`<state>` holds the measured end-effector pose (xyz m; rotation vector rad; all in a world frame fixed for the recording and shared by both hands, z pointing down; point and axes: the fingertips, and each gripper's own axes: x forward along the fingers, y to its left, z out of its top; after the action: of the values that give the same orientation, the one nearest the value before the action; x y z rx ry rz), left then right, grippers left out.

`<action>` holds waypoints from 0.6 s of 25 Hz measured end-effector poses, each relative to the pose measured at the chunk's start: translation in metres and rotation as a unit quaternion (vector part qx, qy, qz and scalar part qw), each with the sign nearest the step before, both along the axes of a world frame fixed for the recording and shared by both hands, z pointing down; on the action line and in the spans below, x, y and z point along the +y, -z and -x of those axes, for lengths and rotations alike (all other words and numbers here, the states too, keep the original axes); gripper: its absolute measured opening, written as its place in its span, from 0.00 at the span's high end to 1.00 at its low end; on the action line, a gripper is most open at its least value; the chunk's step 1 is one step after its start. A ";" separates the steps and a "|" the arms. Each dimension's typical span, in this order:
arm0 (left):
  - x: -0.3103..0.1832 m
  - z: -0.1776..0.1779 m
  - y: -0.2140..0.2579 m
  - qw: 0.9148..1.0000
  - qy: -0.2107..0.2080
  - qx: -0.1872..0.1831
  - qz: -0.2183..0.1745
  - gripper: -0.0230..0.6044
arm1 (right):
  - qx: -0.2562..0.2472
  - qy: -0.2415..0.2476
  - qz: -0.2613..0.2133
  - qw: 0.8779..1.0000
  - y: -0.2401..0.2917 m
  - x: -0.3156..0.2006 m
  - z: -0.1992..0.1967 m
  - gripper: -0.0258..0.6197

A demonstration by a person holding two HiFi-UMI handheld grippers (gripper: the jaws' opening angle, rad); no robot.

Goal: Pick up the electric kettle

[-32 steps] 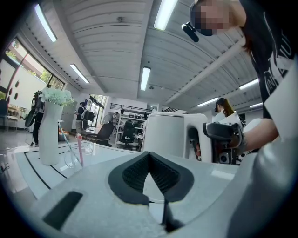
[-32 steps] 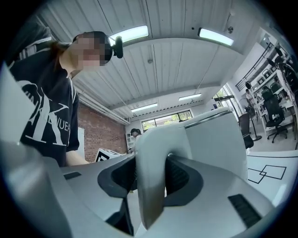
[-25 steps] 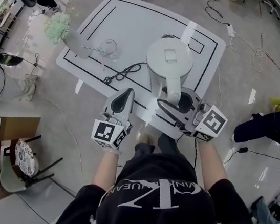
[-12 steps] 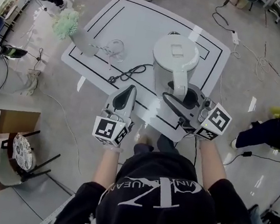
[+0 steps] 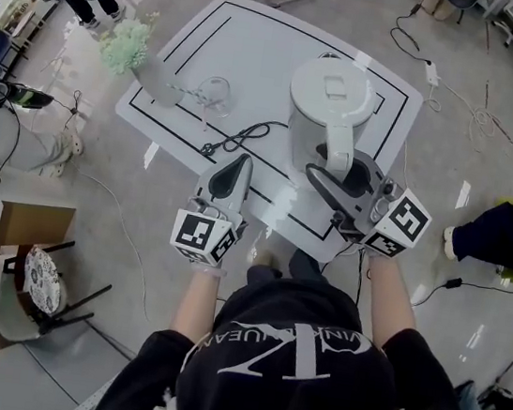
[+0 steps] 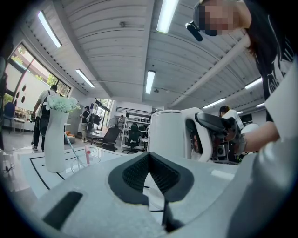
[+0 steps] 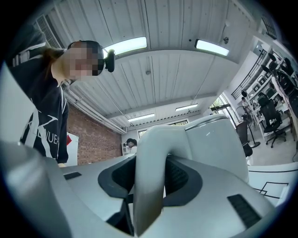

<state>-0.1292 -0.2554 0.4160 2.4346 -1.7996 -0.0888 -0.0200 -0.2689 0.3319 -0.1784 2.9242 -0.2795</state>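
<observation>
The white electric kettle [image 5: 332, 92] hangs upright over the right side of the white table [image 5: 252, 38]. My right gripper [image 5: 336, 177] is shut on its curved handle [image 5: 338, 149], which faces me. In the right gripper view the handle [image 7: 151, 167] runs down between the jaws of my right gripper [image 7: 151, 175], with the kettle body [image 7: 219, 139] behind it. My left gripper [image 5: 242, 161] hovers at the table's near edge, left of the kettle, shut and holding nothing. From the left gripper view the kettle [image 6: 170, 135] stands just right of my left gripper [image 6: 149, 155].
A white vase of pale green flowers [image 5: 147, 75] and a clear glass bowl [image 5: 213, 94] stand on the table's left part. A black power cable [image 5: 238, 137] lies between them and the kettle. Chairs, cables and people surround the table on the floor.
The kettle has risen a little in my right gripper and drifted slightly away from me. The left gripper has stayed in place.
</observation>
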 end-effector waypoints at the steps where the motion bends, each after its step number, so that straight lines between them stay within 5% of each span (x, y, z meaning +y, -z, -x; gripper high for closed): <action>1: 0.000 0.001 0.000 1.000 0.000 0.000 0.000 0.96 | 0.000 -0.004 -0.001 1.000 0.001 -0.002 -0.002 0.74; 15: -0.009 -0.004 0.004 1.000 -0.010 -0.003 -0.004 0.96 | 0.006 -0.079 -0.016 0.997 0.010 -0.023 -0.042 0.74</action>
<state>-0.1255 -0.2647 0.4117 2.4609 -1.7800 -0.0861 0.0221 -0.2917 0.3221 -0.4039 2.9028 -0.2067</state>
